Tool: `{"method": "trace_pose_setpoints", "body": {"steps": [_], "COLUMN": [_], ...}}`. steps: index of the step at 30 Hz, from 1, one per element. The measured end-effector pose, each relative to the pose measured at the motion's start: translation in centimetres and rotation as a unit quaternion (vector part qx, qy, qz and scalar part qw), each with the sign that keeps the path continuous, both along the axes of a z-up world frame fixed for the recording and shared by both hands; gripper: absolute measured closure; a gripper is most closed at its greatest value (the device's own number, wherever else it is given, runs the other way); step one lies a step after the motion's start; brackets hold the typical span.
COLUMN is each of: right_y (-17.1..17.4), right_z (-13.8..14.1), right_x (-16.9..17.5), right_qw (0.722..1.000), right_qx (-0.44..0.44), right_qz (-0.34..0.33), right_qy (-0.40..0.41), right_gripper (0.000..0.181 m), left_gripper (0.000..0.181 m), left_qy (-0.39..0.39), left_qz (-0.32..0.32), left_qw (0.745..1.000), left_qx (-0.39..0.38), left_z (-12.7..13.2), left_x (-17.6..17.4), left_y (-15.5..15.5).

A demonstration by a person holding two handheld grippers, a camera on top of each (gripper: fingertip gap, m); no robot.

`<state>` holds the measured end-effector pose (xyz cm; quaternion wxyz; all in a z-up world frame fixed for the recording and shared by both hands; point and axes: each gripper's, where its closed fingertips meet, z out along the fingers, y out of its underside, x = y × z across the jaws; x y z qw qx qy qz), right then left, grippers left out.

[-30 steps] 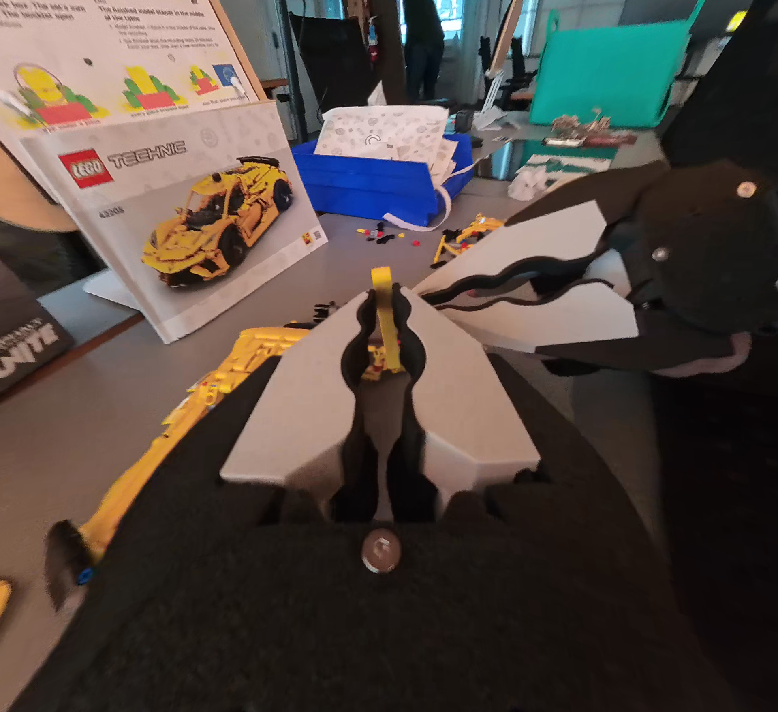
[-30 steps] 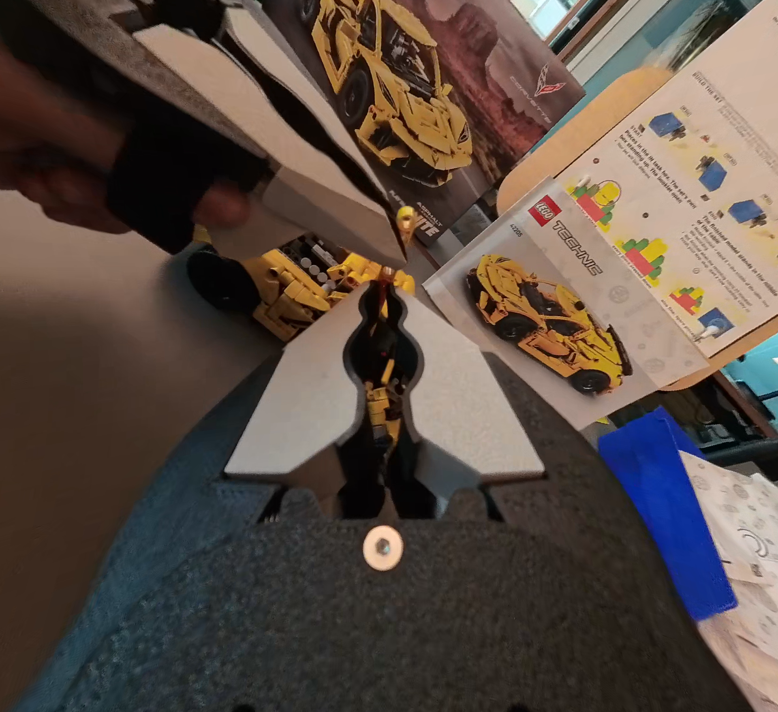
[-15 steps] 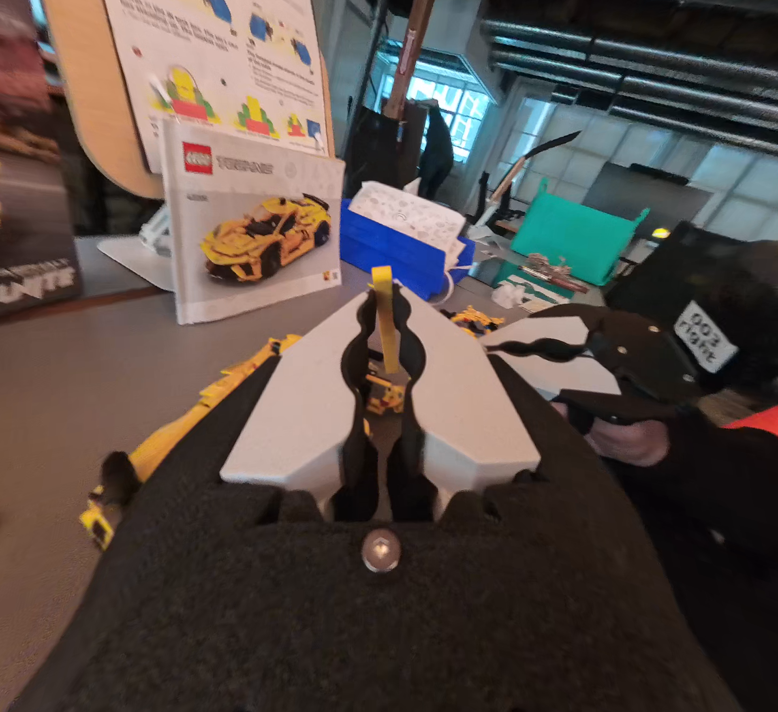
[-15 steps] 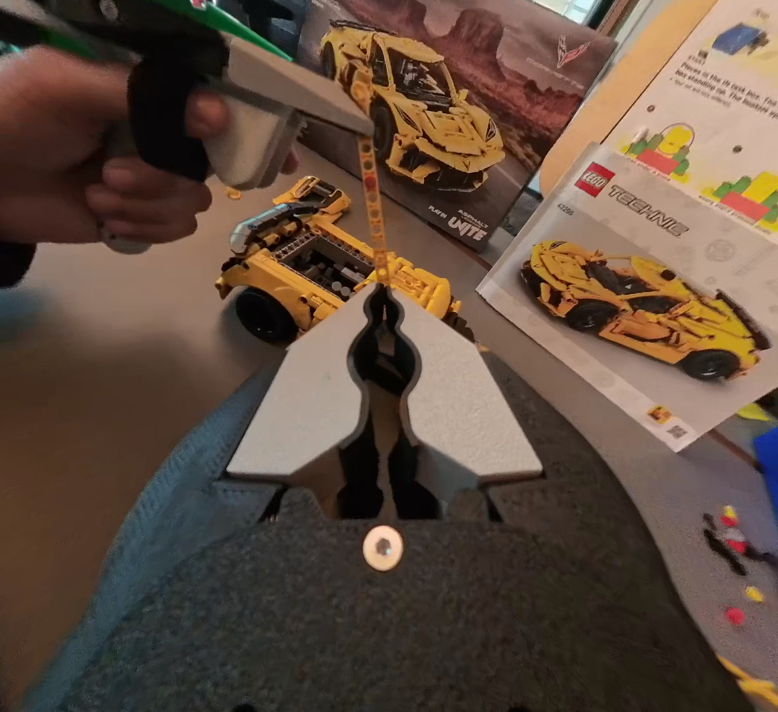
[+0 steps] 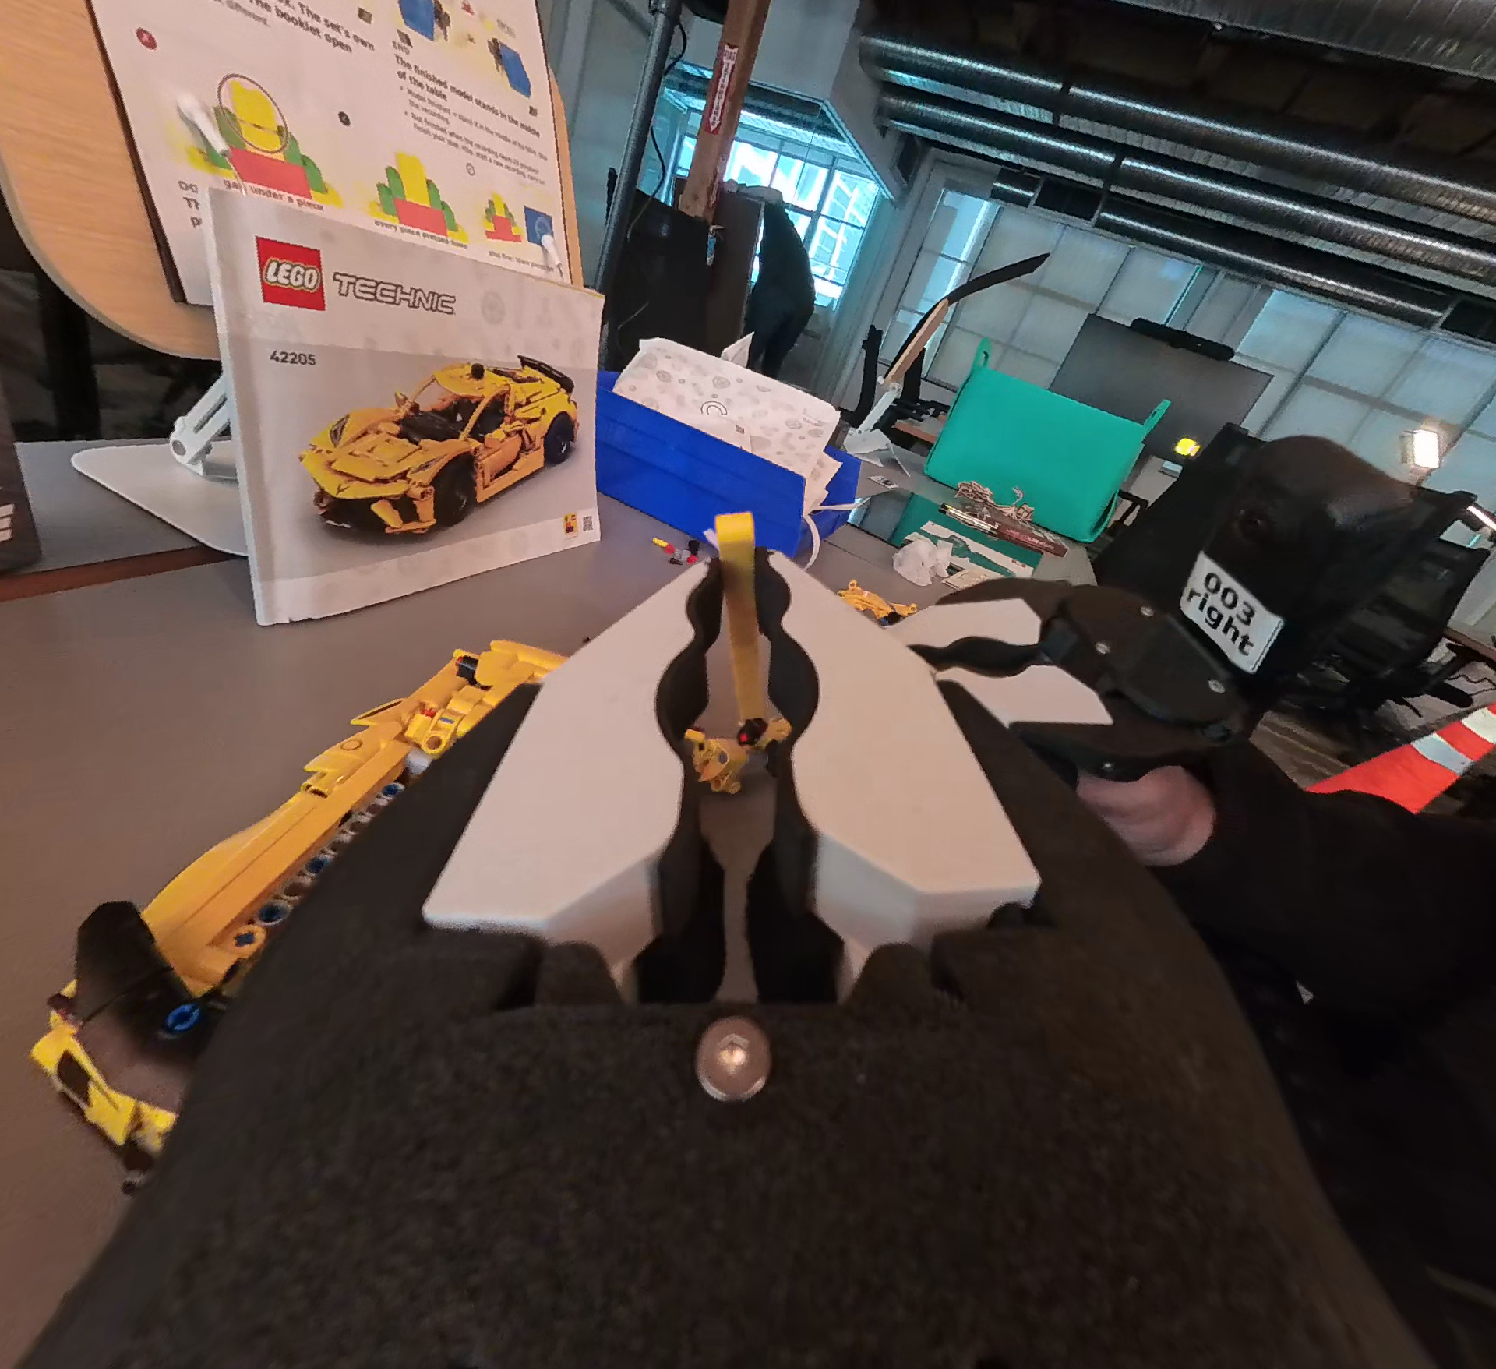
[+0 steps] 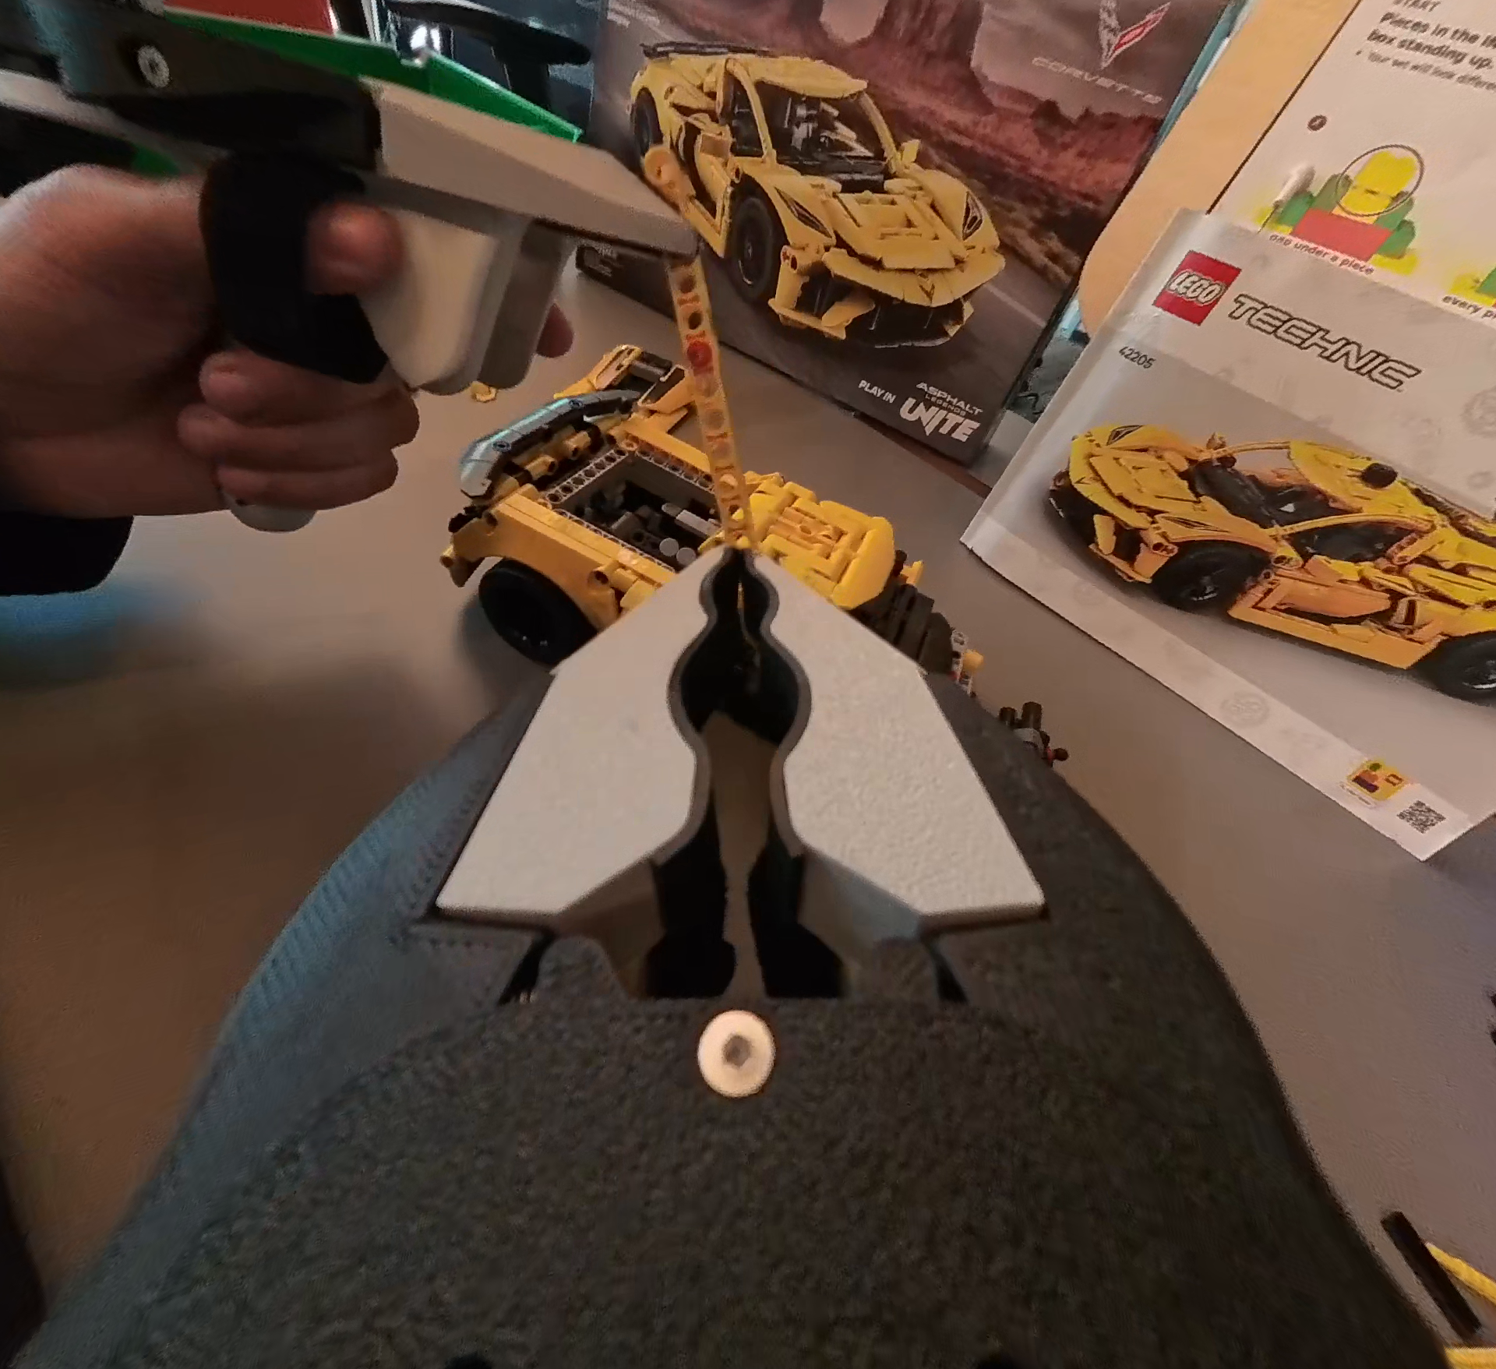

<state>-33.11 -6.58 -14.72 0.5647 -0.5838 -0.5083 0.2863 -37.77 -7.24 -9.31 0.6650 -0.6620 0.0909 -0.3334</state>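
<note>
Fingers of left gripper (image 5: pixel 735 577) pinched on yellow beam (image 6: pixel 708 391), frame centre; right gripper (image 6: pixel 733 561) fingers nearly closed, hold uncertain. Risk: thin grip, beam may twist, drop onto model car (image 6: pixel 648 512) on counter (image 6: pixel 243 682).

Bright, even indoor light | daylight from far windows (image 5: pixel 797 197) | soft shadows on table (image 6: pixel 243 682) | fisheye bending at edges | near hand (image 6: pixel 162 359) blurred, background soft
</note>
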Motion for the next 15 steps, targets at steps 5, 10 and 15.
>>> {"method": "trace_pose_setpoints", "body": {"steps": [5, 10, 15], "right_y": [-0.31, -0.22, -0.34], "right_z": [-0.19, -0.23, -0.15], "right_x": [-0.26, -0.22, -0.15], "right_qw": [1.000, 0.999, 0.999], "right_qx": [0.027, 0.029, 0.029], "right_qz": [0.003, 0.001, 0.002], "right_qy": [-0.012, -0.013, -0.013], "right_gripper": [0.181, 0.181, 0.181], "left_gripper": [0.174, 0.174, 0.174], "left_qy": [0.013, 0.015, 0.017], "left_qz": [-0.005, -0.006, -0.009], "left_qw": [1.000, 1.000, 1.000], "left_qx": [0.000, 0.000, -0.005], "left_z": [-0.11, -0.13, -0.37], "left_x": [0.56, 0.66, 0.75], "left_y": [-0.11, -0.13, -0.08]}}
